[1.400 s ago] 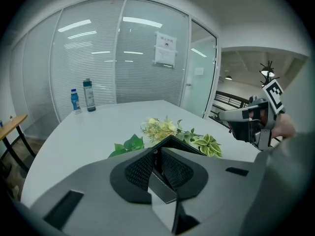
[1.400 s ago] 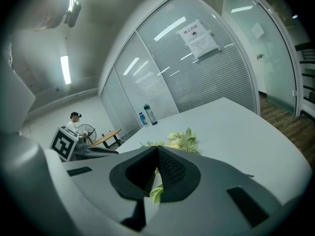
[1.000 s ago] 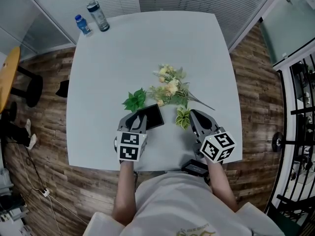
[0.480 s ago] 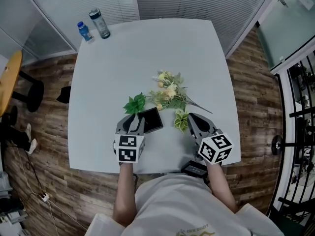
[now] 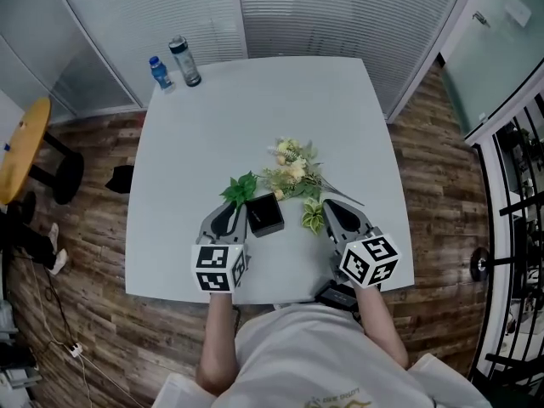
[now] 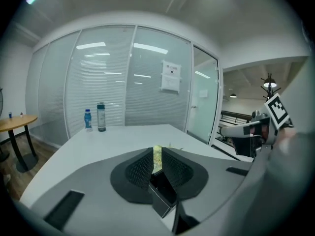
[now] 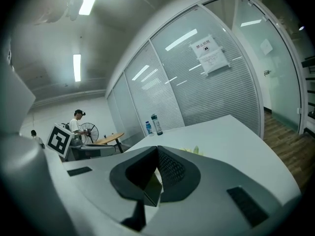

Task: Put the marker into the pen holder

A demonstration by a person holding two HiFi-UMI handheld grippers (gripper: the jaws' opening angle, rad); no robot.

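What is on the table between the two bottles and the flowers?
Nothing. In the head view, the white table is bare all the way from the blue bottle and the grey bottle to the flowers.

The person wears a white short-sleeved T-shirt [image 5: 314, 355] with chest print, while the left gripper [image 5: 234, 207] and right gripper [image 5: 328, 206] have grey shells, black textured pads [image 6: 140, 168] and white cubes [image 5: 218, 268] bearing black square markers.

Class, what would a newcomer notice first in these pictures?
A bunch of flowers lies in the middle of the white table, with a small black box on its near side. A dark bottle and a smaller blue bottle stand at the far left corner.
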